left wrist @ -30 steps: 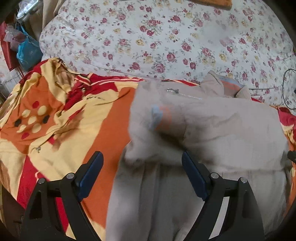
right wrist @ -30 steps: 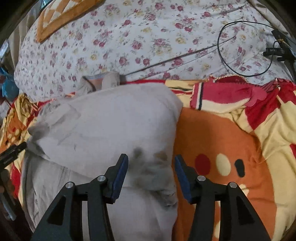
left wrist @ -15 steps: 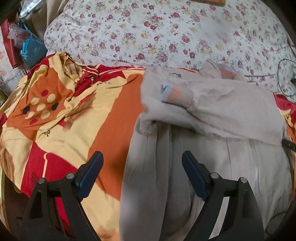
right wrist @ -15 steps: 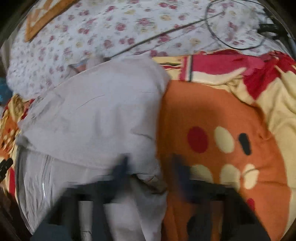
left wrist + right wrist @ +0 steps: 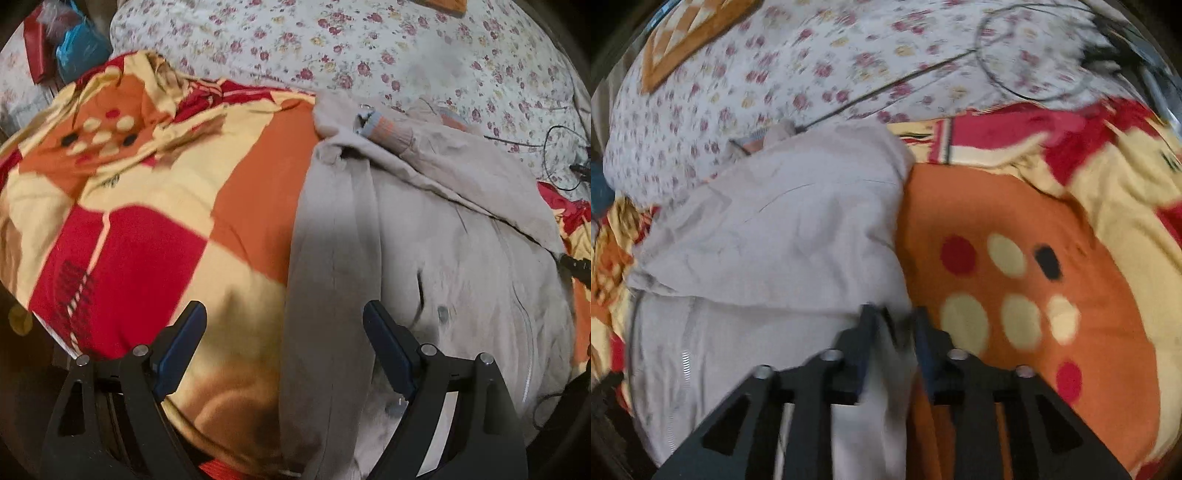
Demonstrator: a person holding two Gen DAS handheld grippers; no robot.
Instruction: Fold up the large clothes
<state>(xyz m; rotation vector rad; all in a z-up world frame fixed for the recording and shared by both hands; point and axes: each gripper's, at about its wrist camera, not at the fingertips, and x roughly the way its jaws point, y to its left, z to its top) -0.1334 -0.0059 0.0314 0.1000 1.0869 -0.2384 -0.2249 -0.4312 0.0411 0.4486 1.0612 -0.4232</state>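
- The left gripper hangs with its jaws spread wide and nothing between them, above the near left edge of the beige jacket.
- The right gripper has its jaws drawn close on the jacket's near right edge, fabric pinched between the blue pads.
- The jacket lies on the orange, red and cream blanket, its long axis running away from the cameras, collar at the far end.
- A sleeve with a grey-and-orange cuff is folded across the upper chest; a zipper runs down the front.
- Beyond lies a floral quilt with a black cable; the right view is blurred.
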